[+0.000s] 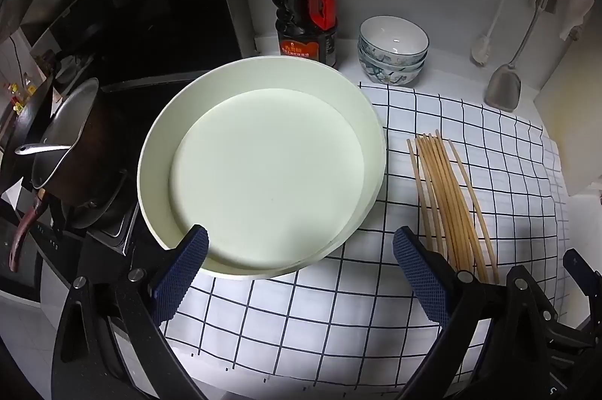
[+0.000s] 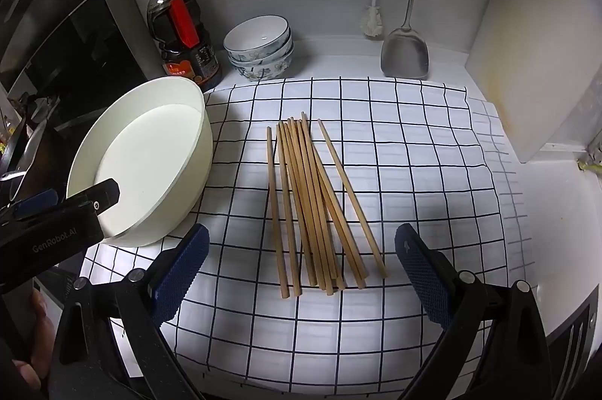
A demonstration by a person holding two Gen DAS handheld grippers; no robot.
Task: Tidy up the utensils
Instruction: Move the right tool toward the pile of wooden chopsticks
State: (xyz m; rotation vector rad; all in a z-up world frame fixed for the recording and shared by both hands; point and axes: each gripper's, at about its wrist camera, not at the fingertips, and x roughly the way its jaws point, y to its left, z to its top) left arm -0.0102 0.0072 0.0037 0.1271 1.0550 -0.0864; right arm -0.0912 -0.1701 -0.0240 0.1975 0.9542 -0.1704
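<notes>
Several wooden chopsticks (image 2: pixel 316 208) lie side by side on a white cloth with a dark grid (image 2: pixel 395 151); in the left wrist view the chopsticks (image 1: pixel 447 200) are at the right. A round white tub (image 1: pixel 353 121) with an empty bottom stands on the cloth's left edge; the right wrist view shows the tub (image 2: pixel 188 174) too. My left gripper (image 1: pixel 299 251) hangs open over the tub's near rim, nothing between its fingers. My right gripper (image 2: pixel 301 255) is open above the near ends of the chopsticks, not touching them.
A dark sauce bottle (image 1: pixel 305 1) and stacked patterned bowls (image 1: pixel 393 50) stand at the back wall. A metal spatula (image 2: pixel 405 53) and a white brush (image 2: pixel 372 20) hang there. A pot (image 1: pixel 71 144) sits on the stove at left. A white cutting board (image 2: pixel 538 53) leans at right.
</notes>
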